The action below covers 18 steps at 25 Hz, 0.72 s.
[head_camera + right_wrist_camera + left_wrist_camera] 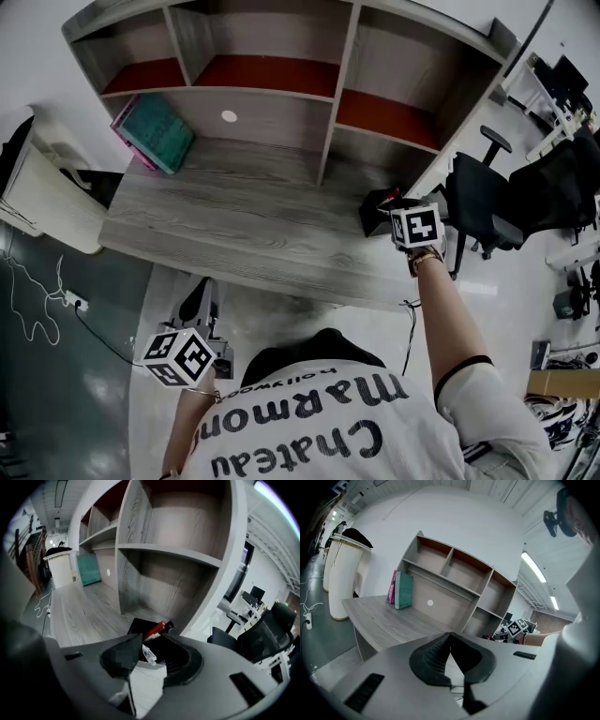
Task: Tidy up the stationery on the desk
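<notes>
A black pen box stands on the grey desk at the foot of the right-hand shelf upright. A red marker and a white pen lie in it. My right gripper hovers just over the box, tilted down, jaws open and nothing pressed between the pads. In the head view that gripper is mostly hidden behind its marker cube, above the box. My left gripper is shut and empty, held off the desk's front edge.
A teal book and a pink one lean in the hutch's lower left bay. The hutch shelves hold nothing else. A white bin stands left of the desk. Black office chairs stand to the right.
</notes>
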Each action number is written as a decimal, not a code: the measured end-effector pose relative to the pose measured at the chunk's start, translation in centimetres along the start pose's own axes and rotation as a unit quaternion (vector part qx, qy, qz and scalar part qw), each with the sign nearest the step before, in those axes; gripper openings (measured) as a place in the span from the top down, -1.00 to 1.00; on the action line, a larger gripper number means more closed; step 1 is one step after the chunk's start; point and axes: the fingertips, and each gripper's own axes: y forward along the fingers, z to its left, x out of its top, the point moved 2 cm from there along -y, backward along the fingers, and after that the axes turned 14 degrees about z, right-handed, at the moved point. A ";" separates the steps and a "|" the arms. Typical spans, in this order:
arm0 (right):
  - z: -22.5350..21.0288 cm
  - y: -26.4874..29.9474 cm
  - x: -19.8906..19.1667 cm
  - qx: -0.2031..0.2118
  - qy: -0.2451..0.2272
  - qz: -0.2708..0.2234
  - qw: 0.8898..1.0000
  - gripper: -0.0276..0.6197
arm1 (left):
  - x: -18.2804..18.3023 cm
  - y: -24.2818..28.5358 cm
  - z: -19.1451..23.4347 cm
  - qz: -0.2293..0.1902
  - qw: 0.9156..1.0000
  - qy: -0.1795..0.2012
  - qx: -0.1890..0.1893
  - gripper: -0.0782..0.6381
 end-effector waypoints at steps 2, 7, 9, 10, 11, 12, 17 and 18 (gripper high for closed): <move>0.0 -0.4 -0.2 0.007 0.028 -0.015 0.999 0.49 | -0.1 -0.2 0.0 0.001 1.000 0.004 -0.003 0.74; -0.2 -2.1 -1.1 0.009 0.069 -0.053 0.996 0.53 | -0.5 -0.7 -0.5 0.001 1.000 0.014 -0.011 0.74; -0.1 -3.0 -1.2 0.010 0.077 -0.068 0.995 0.54 | -0.7 -0.8 -0.5 0.001 1.000 0.014 -0.013 0.74; 0.0 -3.5 -1.2 0.013 0.081 -0.075 0.994 0.54 | -0.8 -0.9 -0.6 0.001 1.000 0.014 -0.014 0.74; 0.2 -4.0 -1.2 0.018 0.085 -0.084 0.993 0.54 | -1.0 -0.9 -0.8 0.001 1.000 0.015 -0.016 0.74; 0.4 -4.6 -1.3 0.022 0.089 -0.092 0.991 0.54 | -1.1 -1.0 -0.9 0.001 1.000 0.016 -0.018 0.74; 2.3 -7.5 -1.4 0.055 0.109 -0.138 0.983 0.57 | -1.4 -1.0 -1.9 0.004 0.999 0.026 -0.032 0.74; 2.8 -7.8 -1.6 0.064 0.111 -0.145 0.981 0.58 | -1.4 -1.0 -2.1 0.004 0.999 0.028 -0.035 0.74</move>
